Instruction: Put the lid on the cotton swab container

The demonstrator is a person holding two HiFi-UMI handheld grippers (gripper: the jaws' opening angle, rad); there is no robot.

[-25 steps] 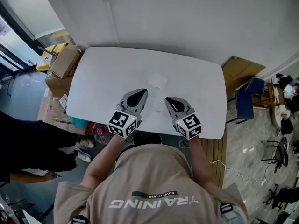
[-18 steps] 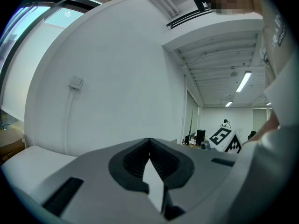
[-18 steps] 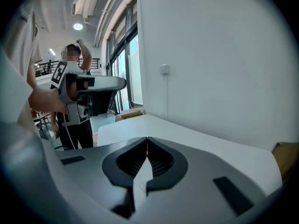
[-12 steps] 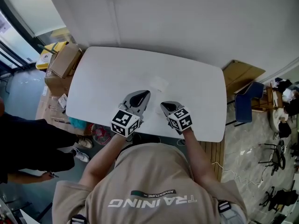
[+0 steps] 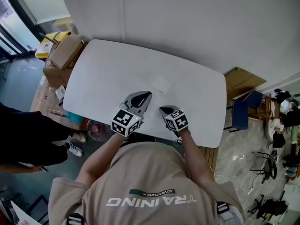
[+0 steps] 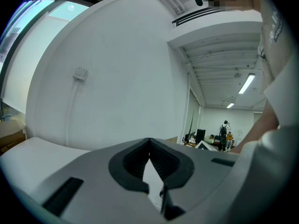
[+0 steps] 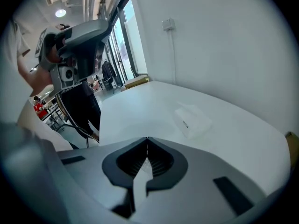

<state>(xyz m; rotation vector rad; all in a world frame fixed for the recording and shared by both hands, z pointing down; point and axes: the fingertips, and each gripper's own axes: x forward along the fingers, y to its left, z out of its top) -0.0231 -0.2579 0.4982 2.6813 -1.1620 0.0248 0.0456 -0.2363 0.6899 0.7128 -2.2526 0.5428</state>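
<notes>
White table (image 5: 112, 69) fills the head view. The clear cotton swab container (image 5: 161, 84) sits mid-table, just past the left gripper (image 5: 144, 95) and right gripper (image 5: 163, 109).

Left gripper view: jaws pressed together, holding nothing.

Right gripper view: same – the container lies ahead, right.

No lid is picked up yet, I think; next, open the jaws and find it.

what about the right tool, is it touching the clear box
Apart. In the right gripper view, bare table lies between the shut right tool and the clear box.
</notes>
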